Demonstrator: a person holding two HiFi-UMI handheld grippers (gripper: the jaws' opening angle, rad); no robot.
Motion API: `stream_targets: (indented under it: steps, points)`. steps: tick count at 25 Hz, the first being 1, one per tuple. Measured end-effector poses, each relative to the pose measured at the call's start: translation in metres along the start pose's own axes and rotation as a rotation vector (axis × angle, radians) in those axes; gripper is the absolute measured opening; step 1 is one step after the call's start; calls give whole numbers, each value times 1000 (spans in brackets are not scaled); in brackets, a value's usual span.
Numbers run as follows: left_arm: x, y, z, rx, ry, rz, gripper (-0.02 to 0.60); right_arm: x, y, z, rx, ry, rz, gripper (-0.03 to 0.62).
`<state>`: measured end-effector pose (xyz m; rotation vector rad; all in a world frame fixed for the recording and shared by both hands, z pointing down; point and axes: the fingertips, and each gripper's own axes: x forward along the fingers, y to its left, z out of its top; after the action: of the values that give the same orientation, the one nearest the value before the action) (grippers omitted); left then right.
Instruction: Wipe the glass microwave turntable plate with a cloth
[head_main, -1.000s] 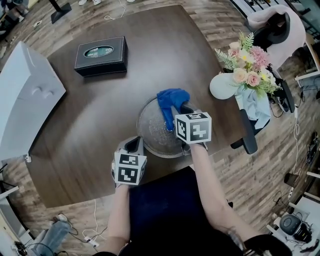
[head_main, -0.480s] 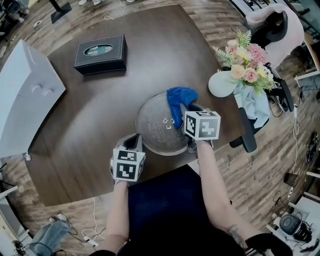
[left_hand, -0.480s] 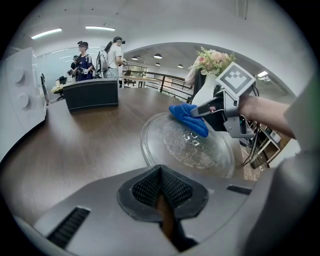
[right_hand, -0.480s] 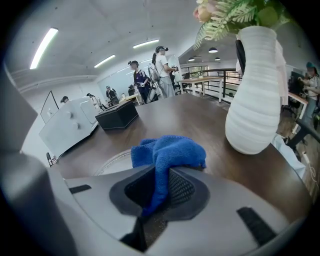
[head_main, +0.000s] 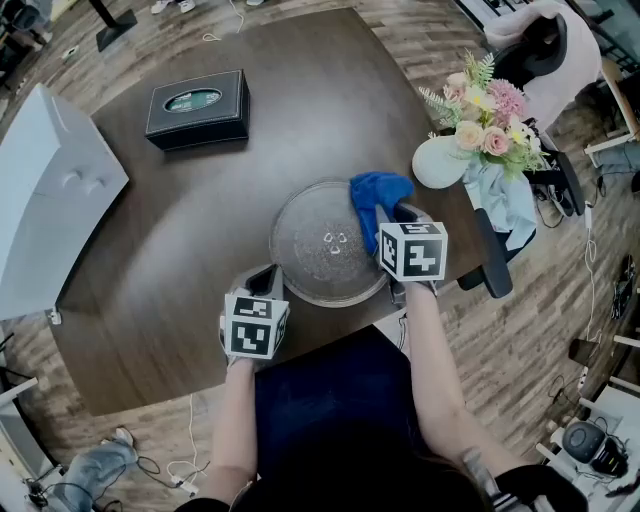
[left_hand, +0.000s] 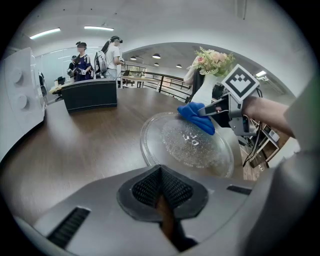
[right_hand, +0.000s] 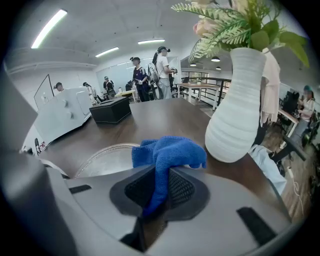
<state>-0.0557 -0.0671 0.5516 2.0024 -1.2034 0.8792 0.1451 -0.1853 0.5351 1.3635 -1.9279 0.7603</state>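
Plate (head_main: 328, 243) lies flat on the table (head_main: 190, 210), close to the near edge and in front of us. It sits within reach of both grippers, so neither arm has to stretch.

Right gripper (head_main: 388, 215): jaws clamped on the cloth (head_main: 378, 192), with a fold pinched between the pads and the rest bunched ahead of the tips. That bunch sits on the plate's far-right rim, partly over the edge toward the vase (head_main: 440, 165). We judge this to be the outer end of a wiping stroke, with the loose wad serving as the wiping pad. The right forearm runs forward and slightly outward, with the gripper held low and near level over the plate's right side.

Left gripper (head_main: 265, 282): jaws closed together with nothing between them. It is parked just beside the plate's near-left rim, and we cannot tell whether it touches. Likely purpose is to brace the plate against sliding. The left forearm is straight and short of the plate.

Risk: the vase stands near the cloth, so outward strokes have little margin.
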Motion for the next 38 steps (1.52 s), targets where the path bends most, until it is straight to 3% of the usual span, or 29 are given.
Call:
stream_targets:
  steps: [5, 11, 22, 29, 33, 38]
  points:
    - [0, 0, 0, 1, -1, -5, 3, -15, -9, 5, -18, -26, -32, 48]
    - [0, 1, 0, -4, -2, -8, 3, -41, 14, 28, -81, -105, 21, 48]
    - [0, 1, -1, -10, -5, -15, 3, -42, 134, 20, -155, -118, 327, 48]
    - [1, 2, -1, -15, -16, -8, 3, -32, 194, 6, -140, -79, 487, 48]
    - [1, 2, 0, -17, -19, -10, 3, -18, 207, -12, -128, -27, 504, 48]
    - [0, 3, -2, -24, -13, -12, 3, 1, 207, -36, -193, 47, 459, 46]
